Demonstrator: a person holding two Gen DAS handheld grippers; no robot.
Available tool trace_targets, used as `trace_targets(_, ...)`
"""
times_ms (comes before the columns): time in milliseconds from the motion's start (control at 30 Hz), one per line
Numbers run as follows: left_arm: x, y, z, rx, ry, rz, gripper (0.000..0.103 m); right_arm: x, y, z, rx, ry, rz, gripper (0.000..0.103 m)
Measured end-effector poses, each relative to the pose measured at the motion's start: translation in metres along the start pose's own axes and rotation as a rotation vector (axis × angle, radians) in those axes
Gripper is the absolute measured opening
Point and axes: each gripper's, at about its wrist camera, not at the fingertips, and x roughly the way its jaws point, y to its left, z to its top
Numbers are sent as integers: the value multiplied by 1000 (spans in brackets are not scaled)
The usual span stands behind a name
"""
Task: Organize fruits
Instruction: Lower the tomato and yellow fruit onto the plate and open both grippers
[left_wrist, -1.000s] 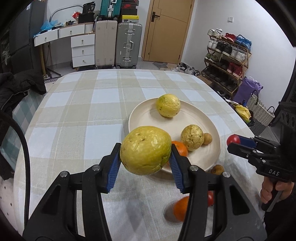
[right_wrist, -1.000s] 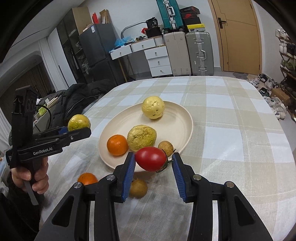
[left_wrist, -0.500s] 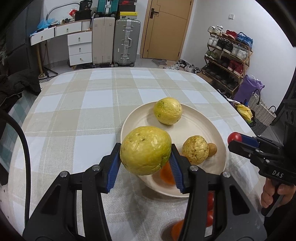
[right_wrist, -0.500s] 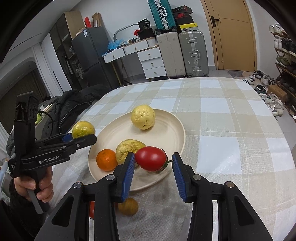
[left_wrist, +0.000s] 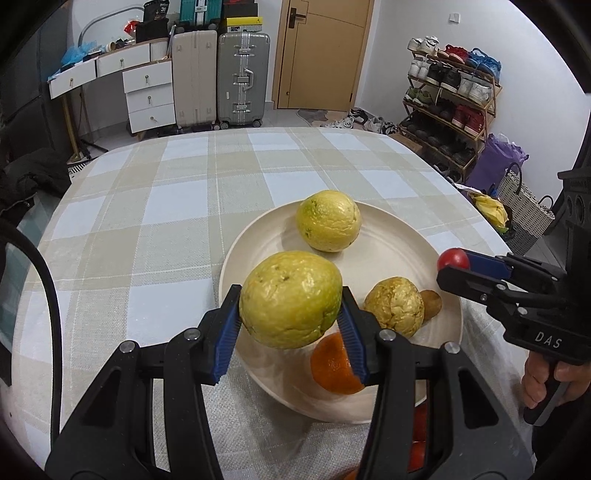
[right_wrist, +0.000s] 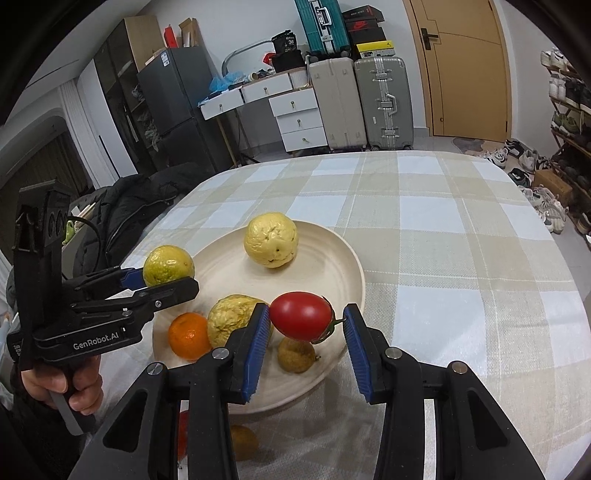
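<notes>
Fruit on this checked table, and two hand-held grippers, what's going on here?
A person is gathering fruit onto a round cream plate. The left gripper holds a large yellow-green citrus fruit above the plate's near rim; the right gripper holds a small red tomato over the plate. Already on the plate: a pale yellow citrus, a wrinkled yellow fruit, an orange mandarin and a small brown fruit. A few small fruits wait on the checked tablecloth.

— What sits between the left tongs (left_wrist: 290, 314)?
— A large yellow-green fruit (left_wrist: 290, 299), clamped over the plate's (left_wrist: 388, 236) near rim.
— And the right tongs (right_wrist: 304, 330)?
— A red tomato (right_wrist: 300, 315), stem toward the right pad. Beyond both, the plate holds two wrinkled yellow fruits, an orange (right_wrist: 189, 335) and a small brown fruit (right_wrist: 295, 354).
</notes>
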Motion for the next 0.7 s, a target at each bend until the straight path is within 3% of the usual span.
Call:
trace_targets(500,14,1,-4,-6,41,-1,47,8,0,0,-11,9,-17,42)
trace_targets(700,12,2,-5,-17,40,3,47,5,1,0,-19,-6,-22,47)
